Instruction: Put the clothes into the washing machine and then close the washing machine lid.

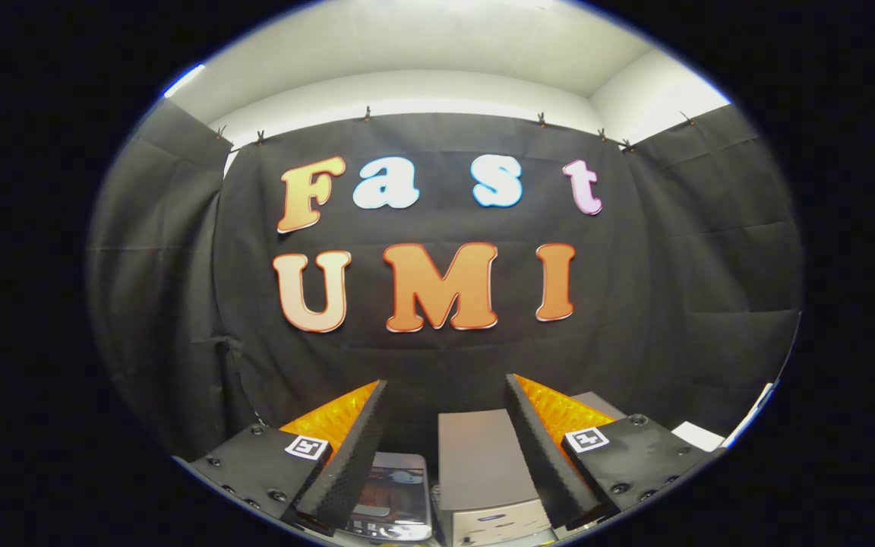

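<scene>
The gripper (pixel 445 387) is up high, pointing straight at the booth's black cloth wall (pixel 680 266), and its jaws are released: the 2 fingers stand wide apart with nothing between them but air. Each finger (pixel 354 448) shows a dark ribbed pad on the inner face and bright orange on the outer side, and each black mount carries 1 small square marker (pixel 307 447).

Down low, between the fingers and below them, sits the washer (pixel 483 471), a grey boxy unit with a flat top; its front edge with a small panel shows at the bottom. Whether its lid is up or down, I cannot tell from this angle. Just beside it, under the left finger, there is a glossy, rounded-corner panel (pixel 396 494) with reflections on it; what it belongs to is unclear. Clothes: I cannot pick them out.

Off past the right finger, a white slab (pixel 699 435) peeks out near the wall. Above the cloth, white wall and ceiling (pixel 422 45), with clips holding the cloth's top edge.
</scene>
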Demonstrator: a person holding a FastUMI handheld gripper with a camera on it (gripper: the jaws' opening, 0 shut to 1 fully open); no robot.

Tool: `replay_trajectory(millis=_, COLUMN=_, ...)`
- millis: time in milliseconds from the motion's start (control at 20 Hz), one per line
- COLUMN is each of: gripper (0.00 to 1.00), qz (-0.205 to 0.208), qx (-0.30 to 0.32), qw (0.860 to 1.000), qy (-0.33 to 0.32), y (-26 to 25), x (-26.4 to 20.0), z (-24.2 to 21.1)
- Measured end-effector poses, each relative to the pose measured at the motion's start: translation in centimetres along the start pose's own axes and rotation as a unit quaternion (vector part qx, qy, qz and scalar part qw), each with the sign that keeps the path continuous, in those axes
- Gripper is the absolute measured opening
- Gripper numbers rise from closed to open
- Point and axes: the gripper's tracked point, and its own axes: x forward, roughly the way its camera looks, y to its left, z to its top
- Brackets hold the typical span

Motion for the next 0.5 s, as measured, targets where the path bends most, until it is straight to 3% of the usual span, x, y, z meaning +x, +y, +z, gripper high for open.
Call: replay_trajectory(millis=500, gripper=0.98, qz=0.005, qx=0.001, qw=0.999, qy=-0.051, y=-8.6, x=-3.8, z=4.8)
